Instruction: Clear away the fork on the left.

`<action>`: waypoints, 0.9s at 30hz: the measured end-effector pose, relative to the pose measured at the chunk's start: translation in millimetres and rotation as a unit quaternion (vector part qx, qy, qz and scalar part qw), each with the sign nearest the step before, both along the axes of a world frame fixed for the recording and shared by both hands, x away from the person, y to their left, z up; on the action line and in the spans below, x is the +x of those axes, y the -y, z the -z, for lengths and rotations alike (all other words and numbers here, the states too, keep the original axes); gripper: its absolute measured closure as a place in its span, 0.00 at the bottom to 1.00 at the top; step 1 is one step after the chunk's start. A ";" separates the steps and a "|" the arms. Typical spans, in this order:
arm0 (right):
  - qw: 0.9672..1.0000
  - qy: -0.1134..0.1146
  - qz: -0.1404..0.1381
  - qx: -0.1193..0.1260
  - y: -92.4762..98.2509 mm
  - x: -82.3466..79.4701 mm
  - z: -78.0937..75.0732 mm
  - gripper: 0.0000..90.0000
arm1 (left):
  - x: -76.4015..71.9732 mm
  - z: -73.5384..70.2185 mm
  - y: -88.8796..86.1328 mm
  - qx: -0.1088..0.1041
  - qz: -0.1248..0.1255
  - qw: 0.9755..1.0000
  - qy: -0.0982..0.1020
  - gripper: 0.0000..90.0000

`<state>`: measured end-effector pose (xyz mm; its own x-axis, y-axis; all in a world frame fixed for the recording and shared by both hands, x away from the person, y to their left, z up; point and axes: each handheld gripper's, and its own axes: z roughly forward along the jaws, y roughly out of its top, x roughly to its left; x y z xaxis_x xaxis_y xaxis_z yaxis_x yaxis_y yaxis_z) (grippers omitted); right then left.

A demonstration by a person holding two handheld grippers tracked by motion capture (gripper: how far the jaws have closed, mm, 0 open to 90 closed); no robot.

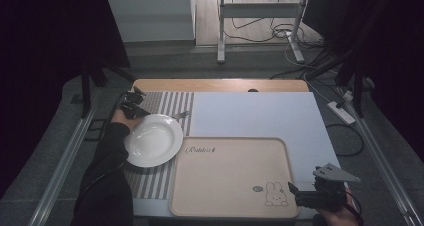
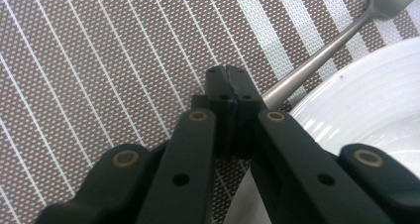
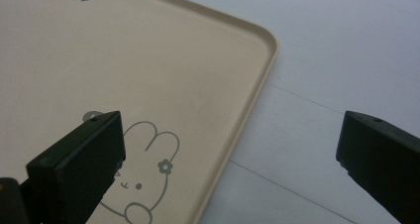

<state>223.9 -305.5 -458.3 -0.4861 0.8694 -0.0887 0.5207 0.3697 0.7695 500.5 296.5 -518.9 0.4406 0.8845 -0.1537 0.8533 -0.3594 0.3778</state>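
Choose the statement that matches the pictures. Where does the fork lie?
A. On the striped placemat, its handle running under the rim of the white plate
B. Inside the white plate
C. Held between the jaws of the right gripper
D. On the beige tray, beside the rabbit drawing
A: in the left gripper view the fork rests on the striped placemat, its handle slipping beneath the edge of the white plate.

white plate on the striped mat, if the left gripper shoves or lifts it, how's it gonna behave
The white plate looks glossy and rigid, so it would probably slide across the striped mat as one piece rather than flex. Its smooth rim may slip between the jaws. It looks ceramic, so likely fragile if dropped. The fork beside its rim could get nudged.
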 end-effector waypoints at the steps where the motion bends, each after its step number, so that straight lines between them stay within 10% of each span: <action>1: 1.000 0.000 0.000 0.000 0.1 0.0 0.0 0.00 | 0.0 0.4 -1.0 -0.005 -0.002 1.000 -0.001 0.99; 6: 1.000 0.000 0.001 0.000 0.3 -0.1 -0.1 0.00 | 0.3 -0.7 -0.4 0.005 -0.001 1.000 0.008 0.98; 15: 1.000 0.001 0.001 -0.001 0.1 0.0 0.0 0.00 | 8.6 -21.1 14.5 -0.025 0.001 0.998 0.058 0.49; 27: 1.000 0.003 0.002 0.000 0.2 -0.5 -0.2 0.00 | 18.3 -7.3 64.6 -0.020 0.060 0.997 0.037 0.00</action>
